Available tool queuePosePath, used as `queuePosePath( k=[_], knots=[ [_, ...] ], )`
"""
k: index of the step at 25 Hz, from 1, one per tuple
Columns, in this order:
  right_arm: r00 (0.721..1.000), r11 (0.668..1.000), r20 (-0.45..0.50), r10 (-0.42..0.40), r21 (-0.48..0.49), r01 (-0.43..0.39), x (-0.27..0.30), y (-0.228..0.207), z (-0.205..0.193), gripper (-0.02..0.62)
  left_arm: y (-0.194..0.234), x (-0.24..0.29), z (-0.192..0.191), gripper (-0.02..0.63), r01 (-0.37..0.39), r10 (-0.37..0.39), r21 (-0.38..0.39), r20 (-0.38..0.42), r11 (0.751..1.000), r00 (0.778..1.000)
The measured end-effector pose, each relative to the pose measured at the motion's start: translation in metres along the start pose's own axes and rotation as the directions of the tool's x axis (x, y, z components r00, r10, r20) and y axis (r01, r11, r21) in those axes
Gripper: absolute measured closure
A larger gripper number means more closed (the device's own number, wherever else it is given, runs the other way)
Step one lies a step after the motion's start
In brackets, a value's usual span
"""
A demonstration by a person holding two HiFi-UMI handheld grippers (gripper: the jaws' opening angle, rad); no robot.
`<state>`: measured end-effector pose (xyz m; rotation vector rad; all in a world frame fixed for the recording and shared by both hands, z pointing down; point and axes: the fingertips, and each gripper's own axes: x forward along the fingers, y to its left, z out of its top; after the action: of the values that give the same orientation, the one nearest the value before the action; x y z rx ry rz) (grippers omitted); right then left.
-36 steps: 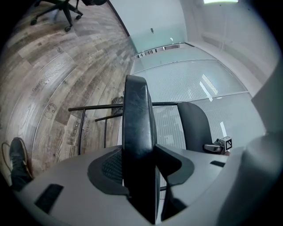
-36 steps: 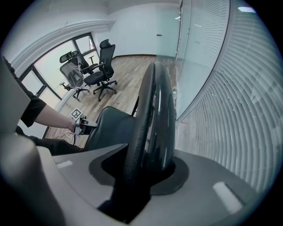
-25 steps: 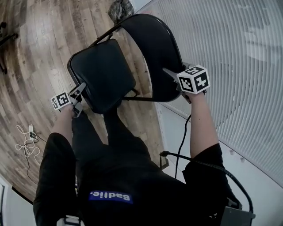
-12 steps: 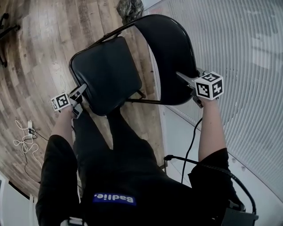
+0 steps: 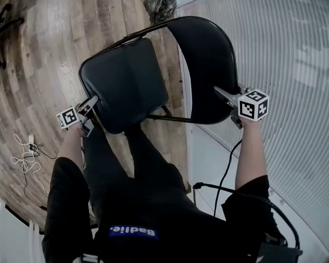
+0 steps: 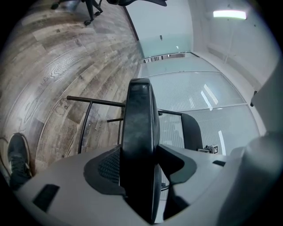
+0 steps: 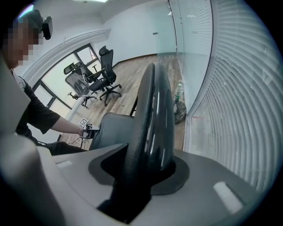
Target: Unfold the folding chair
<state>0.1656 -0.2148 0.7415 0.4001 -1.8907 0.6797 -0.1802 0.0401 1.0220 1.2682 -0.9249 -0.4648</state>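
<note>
A pale wooden plank floor [image 5: 46,61] spreads under and to the left of the black metal-framed folding chair [image 5: 133,72]; a white wall of fine horizontal slats [image 5: 288,51] runs close along the chair's right side. The chair stands on the floor directly in front of the person in black clothing [image 5: 144,205]; its padded black square seat [image 5: 118,92] shows its broad top face to the head view, and its glossy black curved backrest [image 5: 205,67] arches on the side towards the slatted wall, thin dark frame tubes joining the two.

Several black wheeled office chairs [image 7: 95,81] stand well beyond the folding chair in the right gripper view; a grey-green crumpled bundle [image 5: 159,7] lies on the floor just past the chair's far end.

The left gripper [image 5: 91,114] sits at the seat's near left corner; its jaws are opening, with the seat's edge between them, one pad close against it and a narrow dark gap at the other. The right gripper [image 5: 226,102] is at the backrest's near end; its jaws are clamped on the backrest's edge, which fills the space between them.

A black cable [image 5: 226,174] hangs near the person's right arm, on the near side of the chair; a thin white cord [image 5: 23,154] lies looped on the floor well to the chair's left.
</note>
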Motion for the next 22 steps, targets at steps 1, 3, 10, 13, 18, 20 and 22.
queuePosePath(
  k=[1,3,10,13,18,20,22],
  knots=[
    [1.0,1.0,0.0,0.004,0.003,-0.004,0.003,0.001,0.0,0.449,0.006,-0.003,0.001,0.383,-0.006,0.006,0.002,0.004,1.0,1.0],
    [1.0,1.0,0.001,0.01,0.01,-0.01,0.007,0.002,-0.001,0.446,0.016,-0.008,0.002,0.38,-0.018,0.018,0.012,0.01,1.0,1.0],
    [1.0,1.0,0.003,0.018,0.018,-0.018,0.018,0.012,0.0,0.448,0.039,-0.016,0.006,0.371,-0.032,0.033,-0.02,0.035,0.999,0.999],
    [1.0,0.999,0.006,0.027,0.027,-0.027,0.027,0.019,-0.004,0.448,0.058,-0.019,0.006,0.35,-0.098,0.098,-0.012,0.036,0.995,0.995],
    [1.0,1.0,0.006,0.023,0.004,-0.023,0.036,0.038,0.006,0.456,0.077,-0.025,0.017,0.347,-0.103,0.103,0.001,0.055,0.995,0.993],
    [1.0,1.0,0.001,0.015,-0.001,-0.015,0.036,0.047,0.009,0.457,0.081,-0.027,0.018,0.347,-0.093,0.093,-0.01,0.056,0.996,0.994],
    [1.0,1.0,-0.003,0.005,-0.004,-0.005,0.038,0.058,0.012,0.459,0.088,-0.031,0.018,0.347,-0.088,0.089,-0.018,0.058,0.996,0.994]
  ],
)
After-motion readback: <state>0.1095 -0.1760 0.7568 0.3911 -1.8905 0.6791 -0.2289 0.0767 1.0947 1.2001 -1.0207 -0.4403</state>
